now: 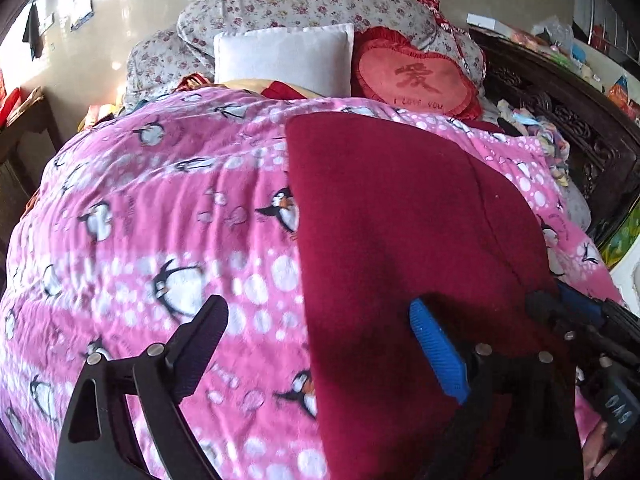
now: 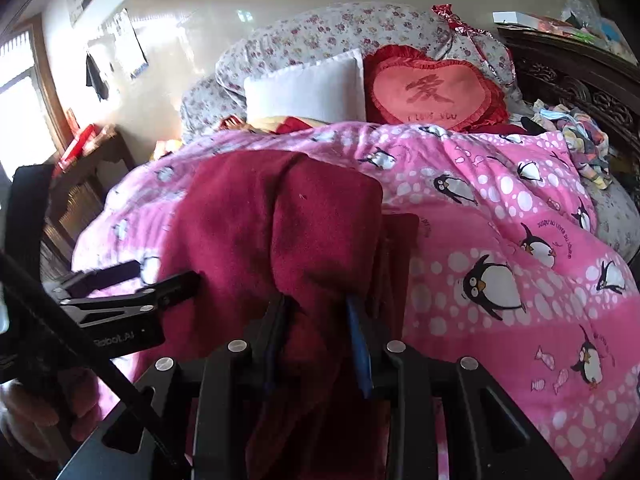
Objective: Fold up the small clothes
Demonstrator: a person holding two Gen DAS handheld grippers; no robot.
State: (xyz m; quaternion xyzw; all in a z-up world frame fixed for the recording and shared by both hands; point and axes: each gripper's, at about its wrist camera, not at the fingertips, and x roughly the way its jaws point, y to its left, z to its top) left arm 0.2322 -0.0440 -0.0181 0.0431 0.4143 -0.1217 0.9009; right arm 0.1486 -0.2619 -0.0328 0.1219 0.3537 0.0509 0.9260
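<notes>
Pink penguin quilt (image 1: 160, 208) underlies red garment (image 1: 400, 220), hiding right gripper (image 2: 316, 320) jaws clamping it; left gripper (image 1: 320, 344) jaws wide.

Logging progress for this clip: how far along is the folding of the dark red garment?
Done: the dark red garment lies on the pink penguin blanket, its left edge straight. In hand: the right gripper clamps a bunched part of it; the left gripper is open, one finger over the cloth. Left: a neat final fold is not yet visible.
</notes>
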